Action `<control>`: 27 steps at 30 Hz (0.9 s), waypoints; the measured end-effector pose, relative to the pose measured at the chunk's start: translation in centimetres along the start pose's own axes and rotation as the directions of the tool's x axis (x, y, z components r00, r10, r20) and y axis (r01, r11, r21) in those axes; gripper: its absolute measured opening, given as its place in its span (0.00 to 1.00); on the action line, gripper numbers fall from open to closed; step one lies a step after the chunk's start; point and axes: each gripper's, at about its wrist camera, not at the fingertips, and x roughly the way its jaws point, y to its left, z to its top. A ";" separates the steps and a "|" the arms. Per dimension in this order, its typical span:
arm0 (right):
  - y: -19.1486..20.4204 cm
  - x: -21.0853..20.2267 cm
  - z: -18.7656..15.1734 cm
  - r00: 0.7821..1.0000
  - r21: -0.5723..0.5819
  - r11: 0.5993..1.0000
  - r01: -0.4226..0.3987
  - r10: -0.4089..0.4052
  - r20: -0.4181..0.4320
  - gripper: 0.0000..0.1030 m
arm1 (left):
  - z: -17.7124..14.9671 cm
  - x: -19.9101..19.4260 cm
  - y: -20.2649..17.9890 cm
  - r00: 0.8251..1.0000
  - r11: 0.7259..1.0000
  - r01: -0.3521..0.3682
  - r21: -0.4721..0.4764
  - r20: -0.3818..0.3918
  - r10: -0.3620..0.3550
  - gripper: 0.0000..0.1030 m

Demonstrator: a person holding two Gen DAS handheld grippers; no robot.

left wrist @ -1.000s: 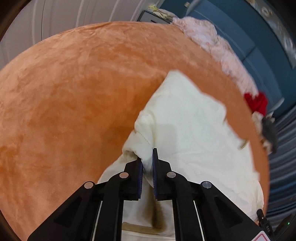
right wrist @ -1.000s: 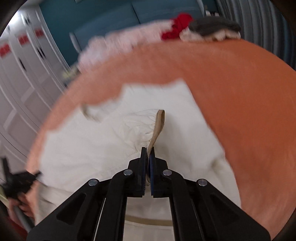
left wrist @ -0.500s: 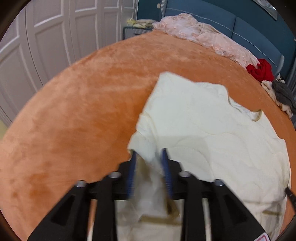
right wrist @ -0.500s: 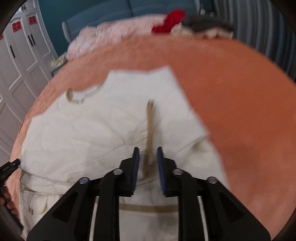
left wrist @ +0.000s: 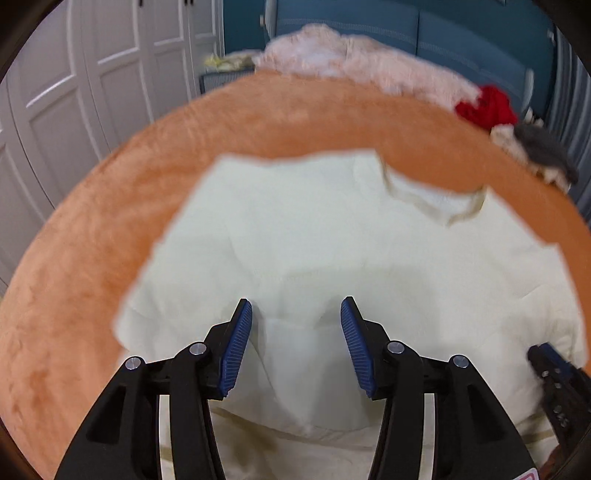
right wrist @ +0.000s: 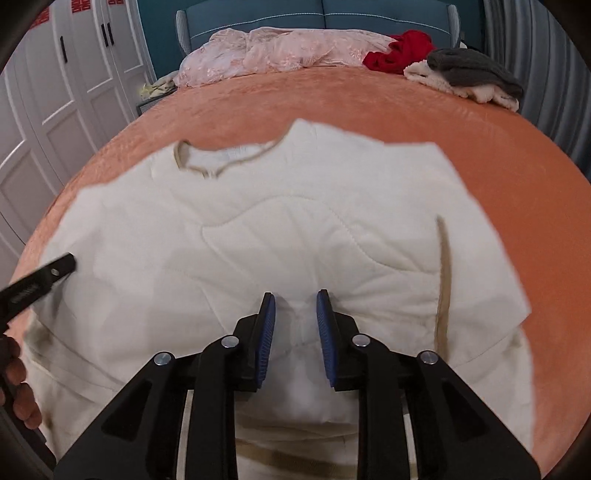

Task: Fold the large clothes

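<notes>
Cream quilted top [right wrist: 280, 236] lies spread on orange bedspread [right wrist: 424, 110], roughly mid-bed, neckline [right wrist: 221, 158] w/ tan trim toward the headboard end. Both sleeves folded in over the body; tan cuff strip [right wrist: 443, 280] runs along the folded edge on the right-hand side in right wrist view. Lower hem w/ tan band sits at the near edge, under the claws.

Left claw [left wrist: 296, 310]: jaws opening, blue pads wide apart, nothing pinched btw them; cream fabric only beneath. Left wrist view is blurred.

Right claw [right wrist: 295, 301]: pads apart w/ a narrower gap, hovering over a puckered bit of the top; fabric shows in the gap but pads not pressing it.

Left claw's tip also shows at left edge of right wrist view, over the garment's side, w/ fingers of the person's hand [right wrist: 14, 387] below it.

Far end of bed by blue headboard [right wrist: 321, 18]: pink bedding [right wrist: 280, 48], red garment [right wrist: 402, 51], grey and cream pile [right wrist: 469, 74] at the far right corner. White wardrobe doors [right wrist: 74, 81] along the left side
</notes>
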 end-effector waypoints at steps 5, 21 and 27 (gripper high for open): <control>-0.3 0.3 -1.1 0.999 0.001 1.000 -0.009 0.008 0.053 0.21 | -2.0 1.3 -0.4 0.998 1.000 -0.006 0.020 0.061 0.005 0.49; 0.4 0.9 -1.9 0.994 -0.015 1.000 0.023 -0.021 0.110 0.22 | -3.2 1.9 -1.2 0.993 0.999 -0.037 0.032 0.113 0.033 0.52; 0.3 1.0 -1.9 0.993 -0.011 1.000 0.017 -0.016 0.115 0.22 | -3.3 2.1 -1.3 0.992 0.998 -0.046 0.036 0.121 0.042 0.52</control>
